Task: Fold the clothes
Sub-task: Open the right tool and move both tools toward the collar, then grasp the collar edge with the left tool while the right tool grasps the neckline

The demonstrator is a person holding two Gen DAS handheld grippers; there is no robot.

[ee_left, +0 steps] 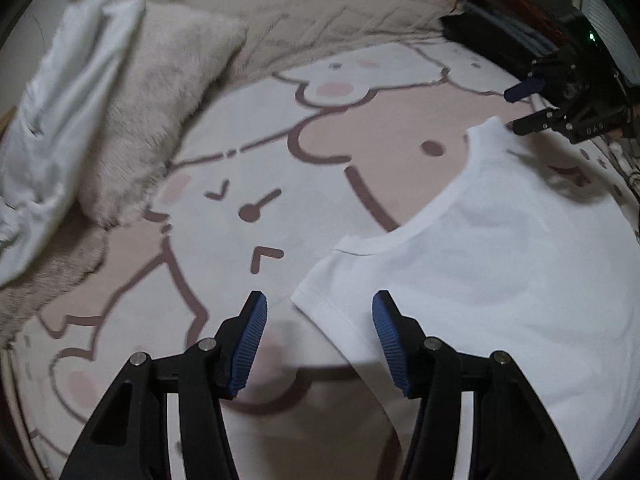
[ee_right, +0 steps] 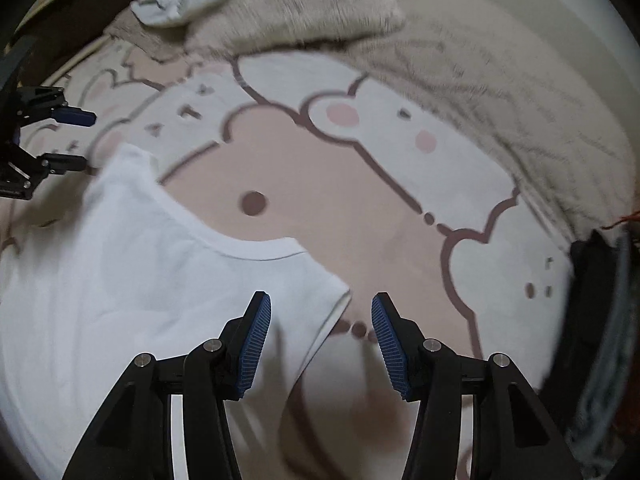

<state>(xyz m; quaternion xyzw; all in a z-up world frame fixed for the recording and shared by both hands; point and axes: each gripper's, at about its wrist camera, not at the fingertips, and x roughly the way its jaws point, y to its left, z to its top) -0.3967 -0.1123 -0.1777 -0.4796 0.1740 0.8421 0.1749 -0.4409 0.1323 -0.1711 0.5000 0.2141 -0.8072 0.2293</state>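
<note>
Left wrist view looks down on a white T-shirt (ee_left: 500, 260) spread flat on a cartoon-print bed sheet (ee_left: 248, 152) drawn with bears and rabbits in beige and pink. The left gripper (ee_left: 319, 308) hangs above the shirt's sleeve edge with its blue-padded fingers (ee_left: 250, 344) spread apart and nothing between them; the sleeve hem lies under the gap, and whether a pad touches the cloth cannot be told. Up at the far right, the right gripper (ee_left: 520, 110) sits just beside the shirt's other shoulder, its two fingers also parted. A furry beige pillow (ee_left: 160, 112) lies at the left with crumpled white clothing (ee_left: 60, 120) draped against it, and a beige knitted blanket (ee_left: 328, 12) runs along the top. A black box-like object (ee_left: 500, 36) stands at the upper right.

Right wrist view shows the same T-shirt (ee_right: 140, 280) filling the left half, its neckline curving toward the middle. The right gripper (ee_right: 321, 308) hovers over the sleeve corner, fingers wide and empty. The left gripper (ee_right: 76, 140) appears at the far left edge, jaws apart, near the opposite shoulder. The pillow (ee_right: 296, 8) and blanket (ee_right: 500, 92) lie beyond, blurred.
</note>
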